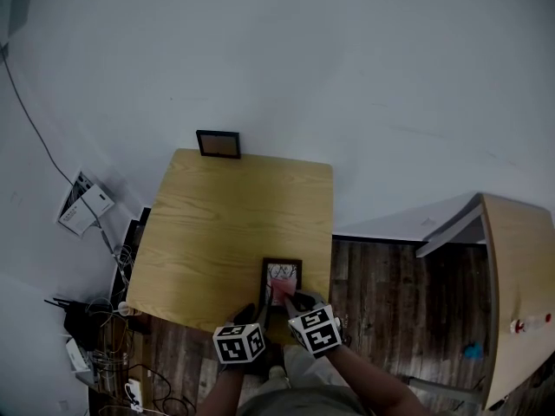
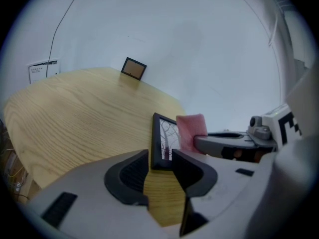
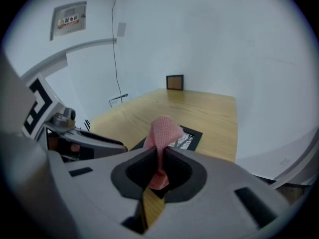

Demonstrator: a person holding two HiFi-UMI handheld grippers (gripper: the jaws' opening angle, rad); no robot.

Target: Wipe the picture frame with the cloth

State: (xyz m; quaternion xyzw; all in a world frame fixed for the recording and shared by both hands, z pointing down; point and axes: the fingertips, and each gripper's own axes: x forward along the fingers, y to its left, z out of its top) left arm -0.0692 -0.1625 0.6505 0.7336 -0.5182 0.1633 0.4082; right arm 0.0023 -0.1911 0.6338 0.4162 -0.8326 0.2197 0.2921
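- Picture frame (image 1: 282, 282) (image 2: 164, 141) (image 3: 187, 136): black border, tree drawing under the glass; located at the six o'clock edge of the wooden table (image 1: 225, 224) (image 2: 75, 113) (image 3: 209, 108) in the head view; its near edge is raised off the top.
- Cloth (image 1: 283, 289) (image 2: 191, 130) (image 3: 162, 133): pink, bunched into a peak; positioned over the lower half of the glass in the head view, at the frame's three o'clock in my left gripper view; whether it actually touches the glass I cannot confirm.
- Left claw (image 1: 257, 310) (image 2: 163, 164): my jaws stand fairly wide and are clamped on the frame's near edge, one pad on its outer side and one on its face; the frame rises at twelve o'clock from between them.
- Right claw (image 1: 290, 300) (image 3: 158, 171): my jaws are closed nearly together and pinch the cloth's lower end; the loose end stands up at twelve o'clock above the pads; this claw sits just beside the left one, at its three o'clock.
- Second frame (image 1: 218, 144) (image 2: 133, 68) (image 3: 174, 82): small, dark-edged, brown face; leaning on the white wall at the table's twelve o'clock edge, well apart from the work.
- Surroundings: dark plank floor (image 1: 381, 293) at three o'clock of the table; another light wooden desk (image 1: 516, 284) further that way; tangled cables (image 1: 95, 319) on the floor at eight o'clock.
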